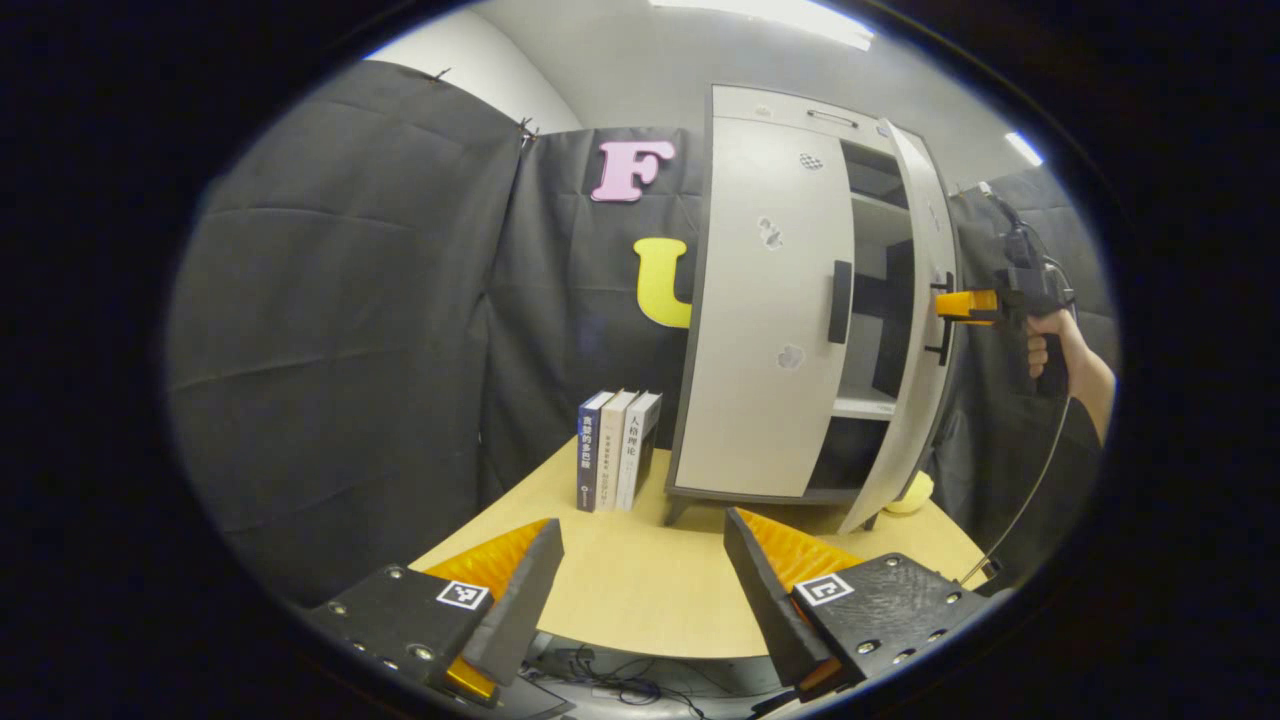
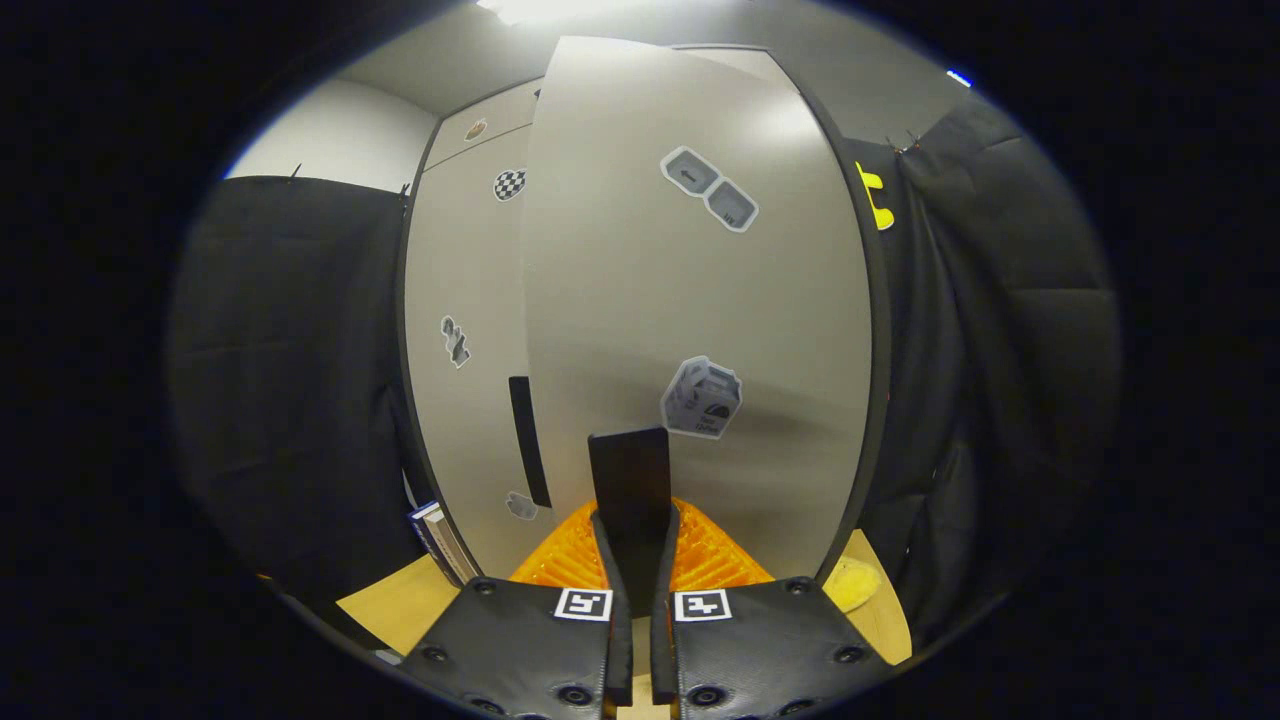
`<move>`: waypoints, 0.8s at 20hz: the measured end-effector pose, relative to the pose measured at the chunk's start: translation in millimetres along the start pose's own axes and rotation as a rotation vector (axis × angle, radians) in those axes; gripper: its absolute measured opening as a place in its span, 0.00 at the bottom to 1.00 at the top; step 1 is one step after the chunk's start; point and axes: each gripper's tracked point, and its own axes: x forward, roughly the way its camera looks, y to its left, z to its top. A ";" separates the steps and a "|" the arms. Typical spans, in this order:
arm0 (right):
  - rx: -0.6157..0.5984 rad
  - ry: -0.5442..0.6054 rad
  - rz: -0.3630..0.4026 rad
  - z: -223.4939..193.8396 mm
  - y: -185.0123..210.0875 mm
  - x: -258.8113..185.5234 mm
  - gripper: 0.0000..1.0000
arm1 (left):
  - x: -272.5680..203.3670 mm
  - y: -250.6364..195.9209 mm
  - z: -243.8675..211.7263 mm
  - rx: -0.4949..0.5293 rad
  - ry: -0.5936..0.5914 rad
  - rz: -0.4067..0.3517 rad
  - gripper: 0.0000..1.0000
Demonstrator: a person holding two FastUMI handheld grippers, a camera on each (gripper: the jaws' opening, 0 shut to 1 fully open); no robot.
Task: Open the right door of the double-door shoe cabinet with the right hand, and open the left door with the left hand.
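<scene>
The grey shoe cabinet point(image 1: 775, 110) stands on a wooden table. Its right door point(image 1: 925, 330) is swung partly out, showing dark shelves inside. Its left door point(image 1: 765, 320) is flat and closed, with a black vertical handle point(image 1: 840, 301). In the left gripper view my right gripper point(image 1: 962, 305), held by a hand, is at the right door's handle. In the right gripper view that gripper point(image 2: 630, 500) is shut on the right door's black handle point(image 2: 630, 475), with the door face point(image 2: 700, 300) close ahead. My left gripper point(image 1: 640, 570) is open, low over the table, well short of the cabinet.
Three books point(image 1: 618, 450) stand upright left of the cabinet on the table point(image 1: 640, 600). A yellow round object point(image 1: 912, 494) lies by the cabinet's right foot. Black cloth walls surround the booth. A cable hangs from the right gripper.
</scene>
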 end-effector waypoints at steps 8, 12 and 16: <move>-0.010 0.015 0.000 -2.8 -23.0 -30.3 0.08 | 0.9 -11.3 -0.9 0.045 0.013 -0.083 0.96; 0.008 0.011 -0.041 -4.8 -43.1 -50.8 0.06 | 1.6 -19.7 -2.2 0.052 0.022 -0.128 0.95; 0.046 0.008 -0.082 -6.8 -65.7 -68.4 0.08 | 2.2 -28.0 -4.4 0.050 0.031 -0.166 0.95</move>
